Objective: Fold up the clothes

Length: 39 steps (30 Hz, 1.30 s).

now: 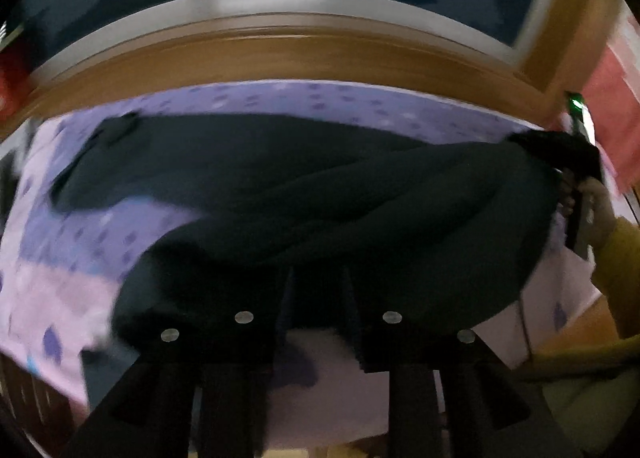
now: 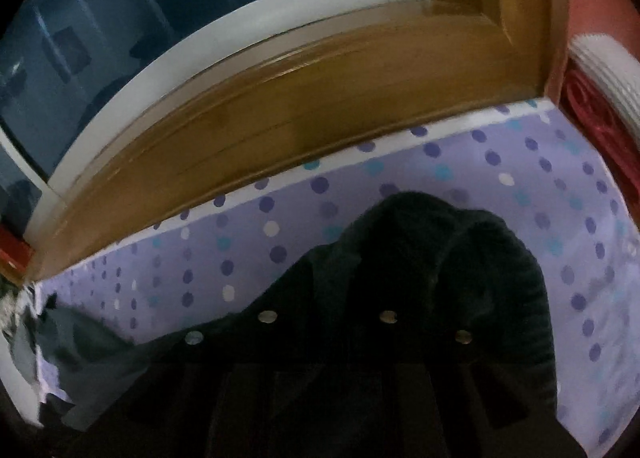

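The dark garment (image 1: 320,186) is spread across the bed sheet (image 1: 60,242), which is purple with dots, below a wooden window sill (image 1: 280,54); it is not lying flat, because both tongs hold it up by one edge. In the left wrist view the left tongs (image 1: 318,298) have their fingers close together with the dark cloth running between them, so I judge that they are closed on the garment's near edge; the picture is blurred, so this is a judgement. At the right side of the same view the right tongs (image 1: 576,162) pinch another part of the garment, and a gloved hand (image 1: 600,210) with a yellow sleeve (image 1: 620,258) carries them. In the right wrist view the cloth bunches over the right tongs, and their fingers are too dark to see separately; they seem to be gripping it.

The far end of the garment (image 1: 108,142) rests on the sheet, and long creases run between the two grips. No finished neat fold is visible; the garment looks lifted in the middle of a fold or of a spreading, and the pictures do not settle which; the flattening and the remaining folds seem to be left.
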Motion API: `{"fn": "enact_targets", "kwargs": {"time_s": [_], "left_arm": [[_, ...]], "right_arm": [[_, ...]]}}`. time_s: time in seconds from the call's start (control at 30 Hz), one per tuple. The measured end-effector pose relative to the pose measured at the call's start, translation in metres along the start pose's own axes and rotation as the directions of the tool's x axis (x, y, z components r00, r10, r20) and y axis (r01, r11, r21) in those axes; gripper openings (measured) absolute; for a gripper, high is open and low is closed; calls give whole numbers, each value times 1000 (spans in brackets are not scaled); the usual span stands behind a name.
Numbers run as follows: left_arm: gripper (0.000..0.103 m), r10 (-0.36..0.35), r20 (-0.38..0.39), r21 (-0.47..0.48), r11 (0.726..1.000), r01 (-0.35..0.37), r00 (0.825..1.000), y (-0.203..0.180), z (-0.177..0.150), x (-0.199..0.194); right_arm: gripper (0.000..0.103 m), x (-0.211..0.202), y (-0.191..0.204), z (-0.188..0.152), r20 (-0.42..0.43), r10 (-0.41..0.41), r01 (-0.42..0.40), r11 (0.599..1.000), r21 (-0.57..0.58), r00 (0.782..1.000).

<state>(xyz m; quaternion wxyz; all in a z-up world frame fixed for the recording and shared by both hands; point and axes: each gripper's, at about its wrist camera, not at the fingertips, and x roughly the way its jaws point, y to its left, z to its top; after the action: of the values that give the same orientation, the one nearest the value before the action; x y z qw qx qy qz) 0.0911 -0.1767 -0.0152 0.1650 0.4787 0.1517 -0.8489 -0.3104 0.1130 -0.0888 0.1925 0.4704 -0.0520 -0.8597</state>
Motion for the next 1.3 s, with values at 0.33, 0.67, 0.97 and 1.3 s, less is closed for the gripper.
{"fn": "enact_targets", "kwargs": {"time_s": [0.33, 0.67, 0.97, 1.3], "left_arm": [[28, 129, -22, -57, 990, -130, 991, 66, -39, -18], [28, 84, 29, -5, 996, -84, 996, 90, -62, -39], [35, 68, 3, -30, 997, -68, 998, 102, -85, -29], [35, -73, 42, 35, 997, 71, 996, 81, -86, -35]], "right_arm": [[62, -87, 17, -52, 45, -26, 35, 974, -222, 999], [65, -136, 107, -172, -63, 128, -143, 893, -428, 990], [65, -112, 190, -235, -144, 142, -202, 723, -660, 979], [65, -88, 187, -237, -173, 83, -178, 733, -657, 981]]}}
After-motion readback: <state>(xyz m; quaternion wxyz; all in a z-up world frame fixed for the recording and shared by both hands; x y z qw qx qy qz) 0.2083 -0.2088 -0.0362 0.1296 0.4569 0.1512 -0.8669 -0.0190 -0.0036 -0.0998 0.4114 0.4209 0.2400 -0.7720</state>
